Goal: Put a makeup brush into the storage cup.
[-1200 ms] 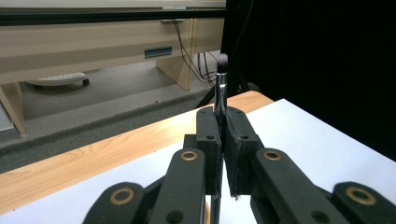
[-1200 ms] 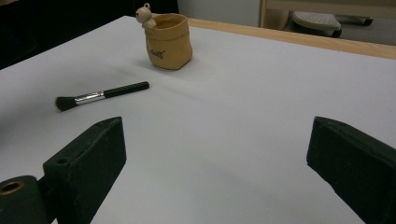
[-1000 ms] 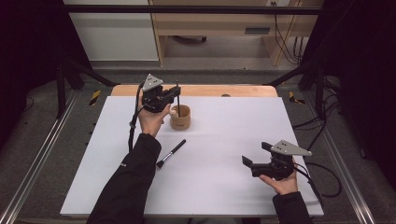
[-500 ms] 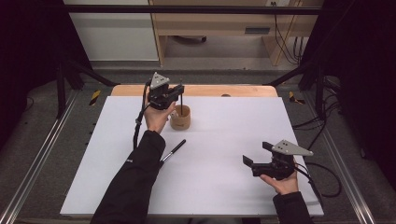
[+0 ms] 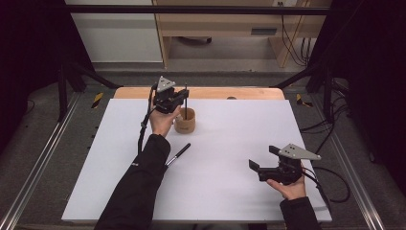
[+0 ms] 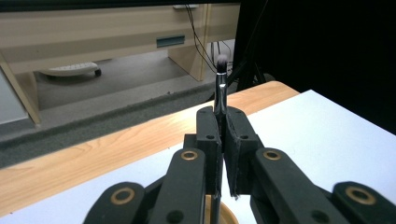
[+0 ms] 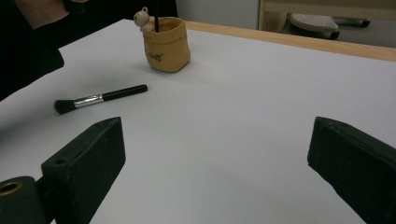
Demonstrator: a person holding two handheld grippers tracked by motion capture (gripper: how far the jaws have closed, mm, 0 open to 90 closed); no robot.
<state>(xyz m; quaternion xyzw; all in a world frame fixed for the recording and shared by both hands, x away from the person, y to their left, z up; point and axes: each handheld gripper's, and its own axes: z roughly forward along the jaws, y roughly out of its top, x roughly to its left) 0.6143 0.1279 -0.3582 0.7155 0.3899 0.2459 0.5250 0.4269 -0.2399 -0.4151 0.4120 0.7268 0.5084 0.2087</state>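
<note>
From my remote station, I saw the left gripper (image 5: 181,97) raised over the far left part of the white table (image 5: 230,158), its jaws pressed together on the handle of a slim makeup brush (image 6: 221,86) held upright, bristle tip up. In the left gripper view the handle ran down between the jaws toward the rim of the small tan pot (image 5: 185,120) directly below. The pot (image 7: 166,44), shaped like a little sack with a tiny figure on its rim, stood near the table's wooden far edge, and the brush's lower end was inside it. Just nearer to me, a second brush (image 5: 178,154) lay flat on the white surface, beside the left sleeve. Well to the right, near the front edge, my right gripper (image 5: 261,158) rested low in the hand with its jaws spread wide, holding nothing, facing the pot and the lying brush (image 7: 100,98).
</note>
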